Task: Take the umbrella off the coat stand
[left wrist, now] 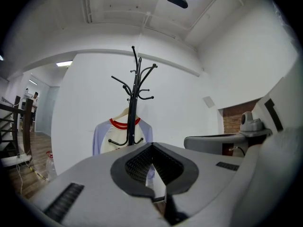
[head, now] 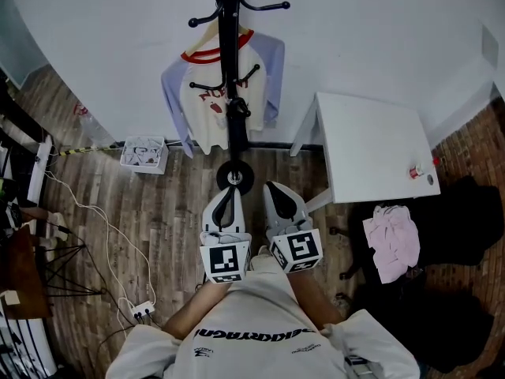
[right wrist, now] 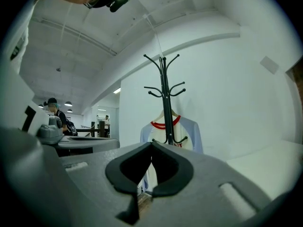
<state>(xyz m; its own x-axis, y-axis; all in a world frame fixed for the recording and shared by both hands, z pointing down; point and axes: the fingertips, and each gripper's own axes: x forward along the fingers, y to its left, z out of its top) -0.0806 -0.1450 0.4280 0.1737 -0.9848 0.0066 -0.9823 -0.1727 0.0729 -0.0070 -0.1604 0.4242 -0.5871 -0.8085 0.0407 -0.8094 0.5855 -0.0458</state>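
Coat stand [head: 229,46]: black, against the white wall [head: 355,30], round base on the wood floor [head: 173,212]. A raglan T-shirt [head: 207,93] (cream body, red collar, lilac sleeves) hangs behind the stand's pole, btw pole & wall.

Umbrella [head: 237,129]: black, folded, hangs upright along the front of the stand's pole, under the lower hooks, just above the base. Not yet off the stand. Seen in head view only; in both gripper views the gripper bodies cover that part of the pole.

Left gripper [head: 226,197] & right gripper [head: 273,188] are side by side, level, both pointing at the stand, tips near its base in head view, touching neither stand nor umbrella. Left gripper [left wrist: 151,146]: claw clenched, tips together, nothing btw them; stand just left of ctr ahead. Right gripper [right wrist: 151,144]: clenched too, empty; stand slightly right of ctr.

White table [head: 371,148] is just right of the stand, against the wall. White box [head: 144,152] is left of the stand's base. Pink cloth [head: 392,239] lies right of the stand, past the table. Power strip [head: 142,310] is on the floor, left of the stand & well apart.
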